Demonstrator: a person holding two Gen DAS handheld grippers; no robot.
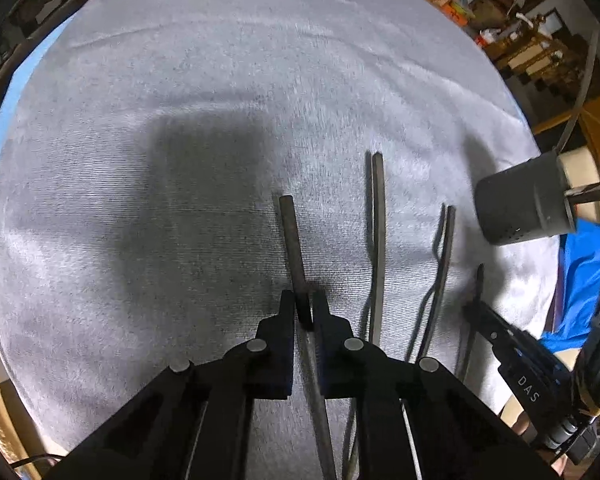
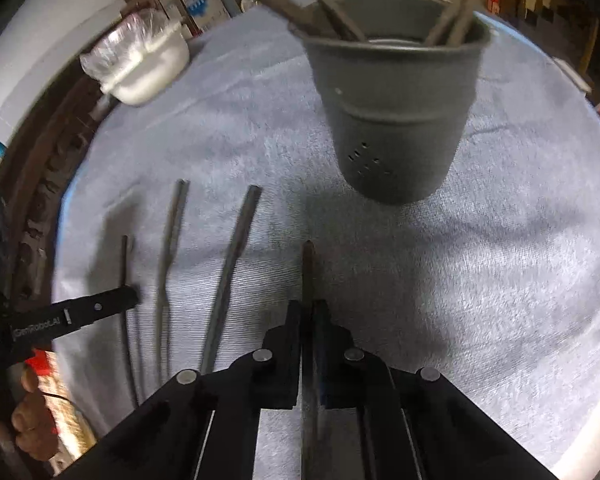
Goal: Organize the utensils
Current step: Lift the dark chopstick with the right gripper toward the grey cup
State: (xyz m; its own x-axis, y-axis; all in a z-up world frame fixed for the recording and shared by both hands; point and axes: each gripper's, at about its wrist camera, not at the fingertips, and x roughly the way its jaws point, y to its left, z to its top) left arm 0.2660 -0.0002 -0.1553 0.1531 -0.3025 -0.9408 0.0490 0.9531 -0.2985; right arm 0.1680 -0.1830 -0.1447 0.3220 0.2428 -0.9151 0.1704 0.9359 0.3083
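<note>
My left gripper (image 1: 303, 300) is shut on a dark metal utensil (image 1: 292, 236) whose handle points away over the grey cloth. My right gripper (image 2: 308, 308) is shut on another thin utensil (image 2: 308, 268); the left gripper also shows at the left of the right wrist view (image 2: 134, 295). A grey perforated holder cup (image 2: 396, 100) stands ahead of the right gripper with several utensils in it; it shows at the right in the left wrist view (image 1: 524, 204). Two more utensils (image 2: 232, 264) (image 2: 172, 240) lie on the cloth between the grippers.
A grey cloth (image 1: 180, 80) covers the round table. A white bowl with plastic wrap (image 2: 140, 68) sits at the far left edge. A metal basin (image 2: 384, 0) stands behind the cup. Cluttered shelves (image 1: 520, 40) lie beyond the table.
</note>
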